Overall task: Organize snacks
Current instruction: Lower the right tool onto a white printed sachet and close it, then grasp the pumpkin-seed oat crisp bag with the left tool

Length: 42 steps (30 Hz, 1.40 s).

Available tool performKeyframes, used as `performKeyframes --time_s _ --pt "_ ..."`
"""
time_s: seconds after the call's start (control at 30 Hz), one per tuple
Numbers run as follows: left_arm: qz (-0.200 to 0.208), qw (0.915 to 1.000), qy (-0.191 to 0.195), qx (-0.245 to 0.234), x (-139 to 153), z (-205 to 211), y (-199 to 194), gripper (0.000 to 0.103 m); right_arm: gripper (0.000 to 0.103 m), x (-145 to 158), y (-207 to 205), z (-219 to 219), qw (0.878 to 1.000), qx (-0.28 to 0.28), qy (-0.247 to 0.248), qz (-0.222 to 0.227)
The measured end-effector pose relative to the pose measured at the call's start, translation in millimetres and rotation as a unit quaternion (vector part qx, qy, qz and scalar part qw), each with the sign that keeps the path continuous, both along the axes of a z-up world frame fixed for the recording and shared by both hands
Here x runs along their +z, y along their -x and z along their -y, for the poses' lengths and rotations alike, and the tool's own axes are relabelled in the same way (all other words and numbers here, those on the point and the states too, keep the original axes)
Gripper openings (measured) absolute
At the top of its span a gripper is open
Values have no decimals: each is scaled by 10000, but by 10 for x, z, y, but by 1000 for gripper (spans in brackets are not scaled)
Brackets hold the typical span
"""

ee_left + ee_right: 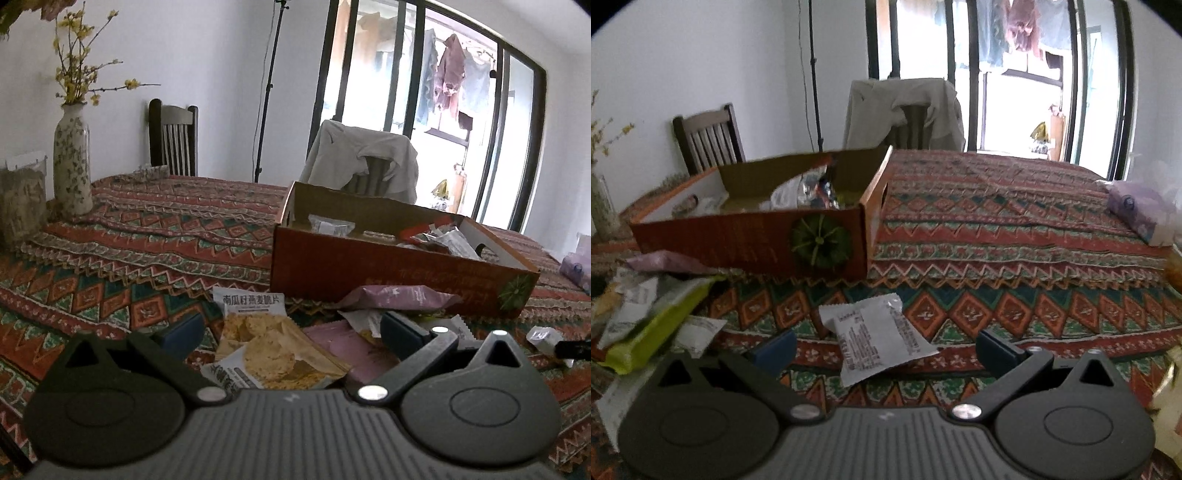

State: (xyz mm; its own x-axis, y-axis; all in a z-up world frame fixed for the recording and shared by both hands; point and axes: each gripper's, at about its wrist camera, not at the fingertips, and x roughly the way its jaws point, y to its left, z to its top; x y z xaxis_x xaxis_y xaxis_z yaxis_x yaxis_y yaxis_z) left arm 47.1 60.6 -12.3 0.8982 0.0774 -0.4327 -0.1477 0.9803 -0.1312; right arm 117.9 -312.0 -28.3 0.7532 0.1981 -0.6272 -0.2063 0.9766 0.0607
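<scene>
A shallow red cardboard box (388, 273) holding several wrapped snacks stands on the patterned tablecloth; the right wrist view shows its end with a green print (820, 240). My left gripper (291, 332) is open above a yellow cracker packet (266, 343), with pink packets (399, 297) and white wrappers beside it. My right gripper (886, 345) is open over a white sachet (875, 339) that lies flat on the cloth between its fingers. A heap of packets, one lime green (653, 328), lies at the left of the right wrist view.
A flowered vase (72, 162) and a clear container (20, 206) stand at the table's far left. Two chairs sit behind the table, one draped with a pale garment (365, 158). A purple tissue pack (1141, 210) lies at the right edge. A tripod stands by the wall.
</scene>
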Motion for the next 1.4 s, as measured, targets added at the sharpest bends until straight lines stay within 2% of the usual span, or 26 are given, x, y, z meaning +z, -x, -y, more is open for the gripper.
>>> performKeyframes --time_s 0.13,0.57,0.63,0.67,0.7,0.73,0.8,0.9,1.1,1.23,1.4 --pt "12 10000 9 -17 -3 3 12 103 103 -111 -185 -40 9995 -32 114 -309" --pt "-17 10000 52 23 -5 -13 6 103 103 -133 -345 -109 9993 59 214 -295" --pt "-24 10000 55 21 -6 -12 5 103 99 -133 -317 -117 9995 73 191 -234" --pt "-31 10000 61 20 -6 -13 4 103 92 -124 -286 -125 9996 109 174 -181" --pt "-37 10000 66 23 -5 -15 7 103 81 -111 -253 -137 9997 143 165 -124" --pt "-40 10000 69 25 -4 -15 8 103 75 -99 -230 -143 9997 168 153 -91" --pt "-39 10000 67 27 -3 -15 10 103 48 -78 -184 -160 9996 229 143 -24" --pt "-37 10000 65 31 1 -16 10 103 44 -68 -138 -186 9995 239 174 49" --pt "-94 9999 81 49 6 -22 -7 103 43 -55 -15 -183 9994 21 85 326" --pt "-179 9997 142 10 38 -55 -21 103 42 26 102 -170 9980 -84 24 619" --pt "-238 9997 3 43 150 -131 -38 103 42 159 221 -132 9961 -133 -94 871"
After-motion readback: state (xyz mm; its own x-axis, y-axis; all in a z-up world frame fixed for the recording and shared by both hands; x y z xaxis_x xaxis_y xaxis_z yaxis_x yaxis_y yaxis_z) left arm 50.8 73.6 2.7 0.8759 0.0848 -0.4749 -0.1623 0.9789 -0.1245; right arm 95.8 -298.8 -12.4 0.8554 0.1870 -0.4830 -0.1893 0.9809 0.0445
